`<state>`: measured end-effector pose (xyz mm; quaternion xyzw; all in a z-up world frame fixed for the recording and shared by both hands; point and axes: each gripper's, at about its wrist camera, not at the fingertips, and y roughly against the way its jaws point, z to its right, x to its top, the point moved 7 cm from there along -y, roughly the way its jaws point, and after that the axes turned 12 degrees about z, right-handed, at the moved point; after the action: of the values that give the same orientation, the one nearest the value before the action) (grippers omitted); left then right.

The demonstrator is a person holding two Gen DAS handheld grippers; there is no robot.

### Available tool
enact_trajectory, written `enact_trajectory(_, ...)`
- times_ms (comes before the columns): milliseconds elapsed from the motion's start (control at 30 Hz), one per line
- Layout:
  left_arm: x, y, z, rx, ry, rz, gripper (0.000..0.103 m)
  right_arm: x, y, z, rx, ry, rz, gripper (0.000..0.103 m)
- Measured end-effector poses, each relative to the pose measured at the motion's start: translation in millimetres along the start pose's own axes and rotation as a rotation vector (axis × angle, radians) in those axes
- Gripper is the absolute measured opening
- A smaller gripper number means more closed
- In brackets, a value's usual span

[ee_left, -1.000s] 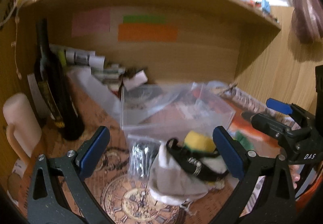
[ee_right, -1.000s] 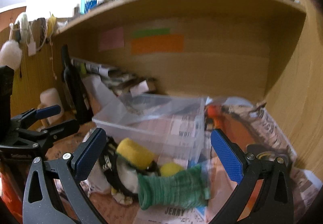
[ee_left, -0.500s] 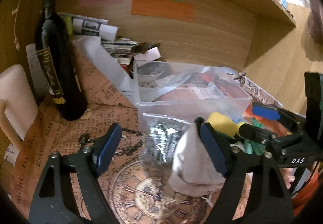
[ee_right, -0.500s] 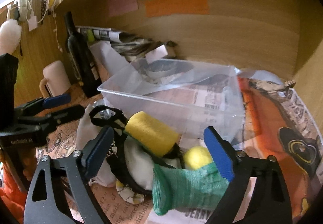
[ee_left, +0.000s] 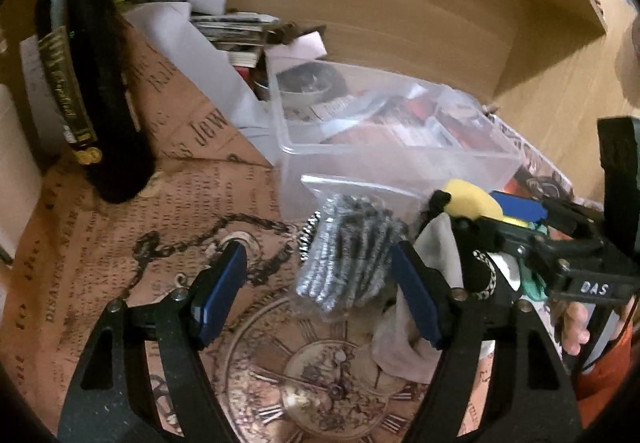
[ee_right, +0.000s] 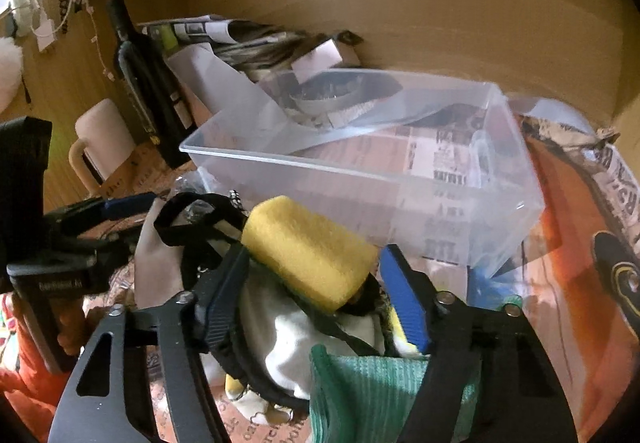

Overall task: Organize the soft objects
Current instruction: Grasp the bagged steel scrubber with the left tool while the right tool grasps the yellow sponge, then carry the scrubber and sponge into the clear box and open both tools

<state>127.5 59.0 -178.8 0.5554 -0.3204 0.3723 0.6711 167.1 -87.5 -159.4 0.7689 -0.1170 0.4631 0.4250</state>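
Right gripper [ee_right: 316, 299]: we straddle the yellow sponge [ee_right: 308, 249], jaws spread, not yet pinching.
Left gripper [ee_left: 320, 299]: spread around the bagged scourers [ee_left: 346, 247].
Handling: sponge likely light and squashy; we'd pinch mid-body.

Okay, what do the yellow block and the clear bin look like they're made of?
The yellow block looks like foam sponge: matte, porous, with softly rounded edges. The clear bin looks like thin translucent plastic: smooth and glossy, with newspaper showing through its walls.

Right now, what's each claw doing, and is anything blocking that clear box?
Left gripper open around bagged silver item. Right gripper open, straddling yellow sponge. Clear plastic bin behind the pile, mouth unobstructed.
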Motion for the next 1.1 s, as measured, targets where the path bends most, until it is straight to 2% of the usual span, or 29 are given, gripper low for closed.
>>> enact_trajectory(233, -1, -16, 5, -0.043, 0.036, -0.034, 0.074, 0, 0, 5, -0.01, -0.024, 0.011, 0.037)
enact_trajectory(267, -1, -18, 5, -0.046, 0.041, -0.037, 0.072, 0, 1, 6, -0.009, -0.029, 0.015, 0.035)
enact_trajectory(333, -2, -24, 9, -0.067, 0.041, -0.043, 0.054, 1, 3, 8, -0.011, -0.037, 0.025, 0.03)
enact_trajectory(367, -3, -24, 11, -0.076, 0.037, -0.045, 0.049, 2, 4, 9, -0.012, -0.041, 0.032, 0.029)
enact_trajectory(400, -4, -24, 13, -0.079, 0.033, -0.044, 0.042, 2, 6, 9, -0.012, -0.041, 0.037, 0.028)
enact_trajectory(433, -4, -25, 15, -0.074, 0.027, -0.043, 0.038, 3, 8, 10, -0.013, -0.04, 0.044, 0.027)
enact_trajectory(533, -5, -21, 19, -0.065, 0.011, -0.029, 0.03, 5, 15, 9, -0.022, -0.025, 0.068, 0.026)
enact_trajectory(633, -6, -11, 20, -0.05, 0.003, -0.012, 0.026, 9, 23, 7, -0.024, -0.015, 0.092, 0.026)
enact_trajectory(867, 6, 19, 22, -0.032, -0.006, 0.053, 0.021, 20, 45, 8, -0.03, -0.014, 0.155, 0.026)
enact_trajectory(1100, 35, 51, 23, -0.004, -0.035, 0.167, 0.02, 39, 65, 12, -0.06, 0.001, 0.232, 0.026)
